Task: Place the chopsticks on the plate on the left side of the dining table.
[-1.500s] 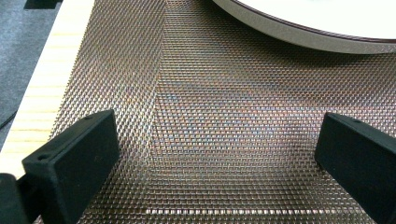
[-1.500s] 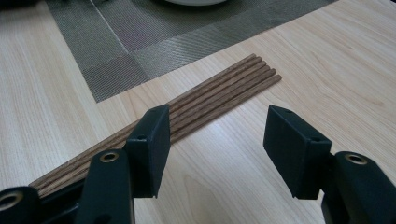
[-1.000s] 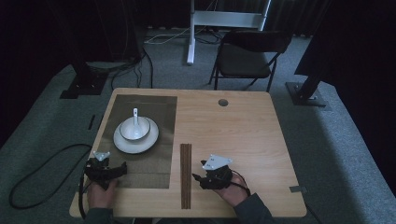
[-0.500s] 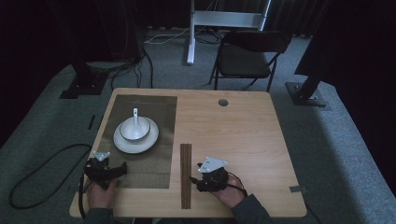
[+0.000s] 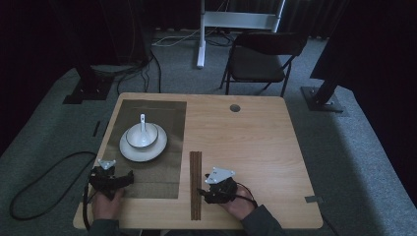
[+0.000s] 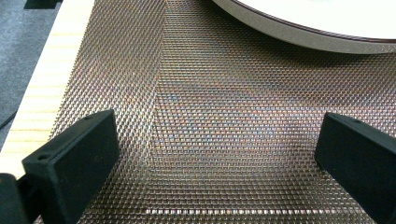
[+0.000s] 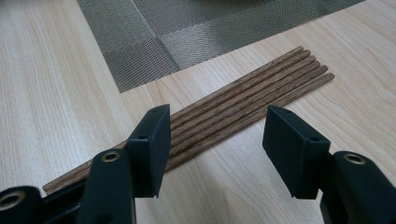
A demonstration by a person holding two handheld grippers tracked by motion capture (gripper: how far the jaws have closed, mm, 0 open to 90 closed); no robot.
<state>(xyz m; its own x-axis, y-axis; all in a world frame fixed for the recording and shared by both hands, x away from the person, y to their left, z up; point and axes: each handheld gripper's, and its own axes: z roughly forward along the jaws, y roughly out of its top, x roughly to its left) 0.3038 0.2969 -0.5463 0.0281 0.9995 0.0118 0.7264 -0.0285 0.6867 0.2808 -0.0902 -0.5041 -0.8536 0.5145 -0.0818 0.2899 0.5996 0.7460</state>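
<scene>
Several brown wooden chopsticks (image 5: pixel 195 182) (image 7: pixel 247 105) lie side by side on the table, just right of the woven grey placemat (image 5: pixel 157 142) (image 6: pixel 196 116). My right gripper (image 5: pixel 202 192) (image 7: pixel 215 140) is open, low over the chopsticks' near half, one jaw above them and nothing held. On the placemat stands a white plate (image 5: pixel 143 146) (image 6: pixel 299 28) with a white bowl (image 5: pixel 141 135) and a spoon (image 5: pixel 143 124) in it. My left gripper (image 5: pixel 126 178) (image 6: pixel 210 154) is open above the placemat's near left part, short of the plate.
The wooden table (image 5: pixel 255 142) has a round cable hole (image 5: pixel 235 107) at the back. A black chair (image 5: pixel 260 59) stands behind it. A black cable (image 5: pixel 44 182) loops on the carpet to the left.
My right gripper has moved left to the chopsticks. The left gripper has hardly moved.
</scene>
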